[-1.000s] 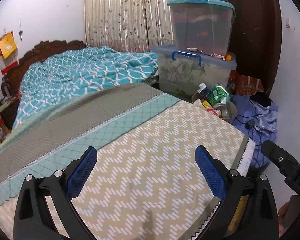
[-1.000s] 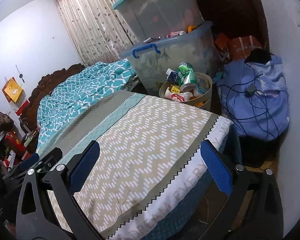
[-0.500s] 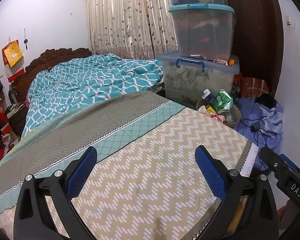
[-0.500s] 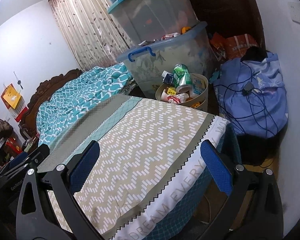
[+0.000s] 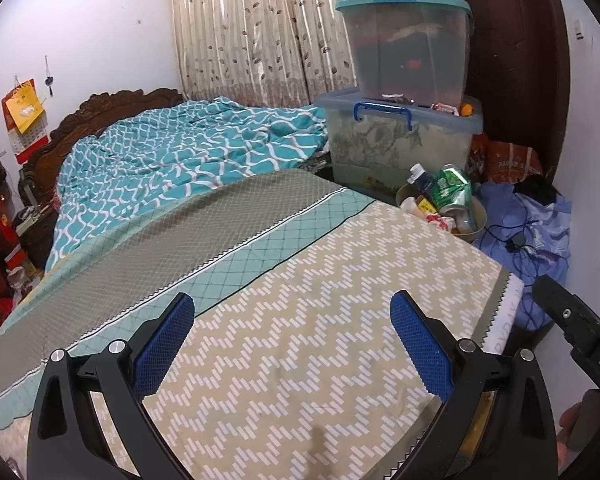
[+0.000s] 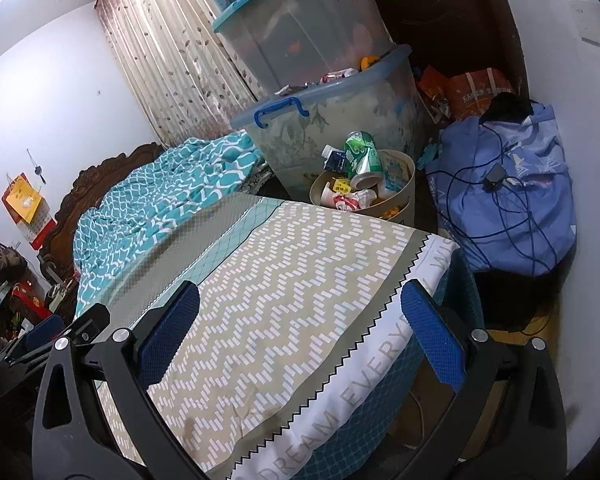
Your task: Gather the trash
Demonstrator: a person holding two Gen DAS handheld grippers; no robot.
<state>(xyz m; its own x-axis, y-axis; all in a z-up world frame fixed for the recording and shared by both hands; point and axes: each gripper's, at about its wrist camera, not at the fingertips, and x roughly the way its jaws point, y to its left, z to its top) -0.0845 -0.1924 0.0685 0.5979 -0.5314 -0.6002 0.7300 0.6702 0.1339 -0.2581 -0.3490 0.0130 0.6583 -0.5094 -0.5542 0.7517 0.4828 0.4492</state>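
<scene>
A round beige trash bin [image 6: 404, 196] stands on the floor past the far corner of the bed, full of trash: a green can [image 6: 360, 156], a small carton, crumpled wrappers. It also shows in the left wrist view [image 5: 478, 216] with the green can [image 5: 450, 190] on top. My left gripper [image 5: 292, 344] is open and empty above the zigzag-patterned bedspread [image 5: 300, 320]. My right gripper [image 6: 300, 328] is open and empty above the bed's foot corner, well short of the bin. The right gripper's body [image 5: 580, 336] shows at the left view's right edge.
Stacked clear storage boxes [image 6: 332, 92] stand behind the bin beside a curtain [image 5: 252, 32]. A blue cloth bundle with cables [image 6: 508, 188] lies right of the bin. A teal quilt [image 5: 172, 168] covers the bed's far half. A dark wooden door [image 5: 516, 60] is behind.
Both grippers have drawn back and risen a little, so the bin and boxes look farther away. Both stay open and empty.
</scene>
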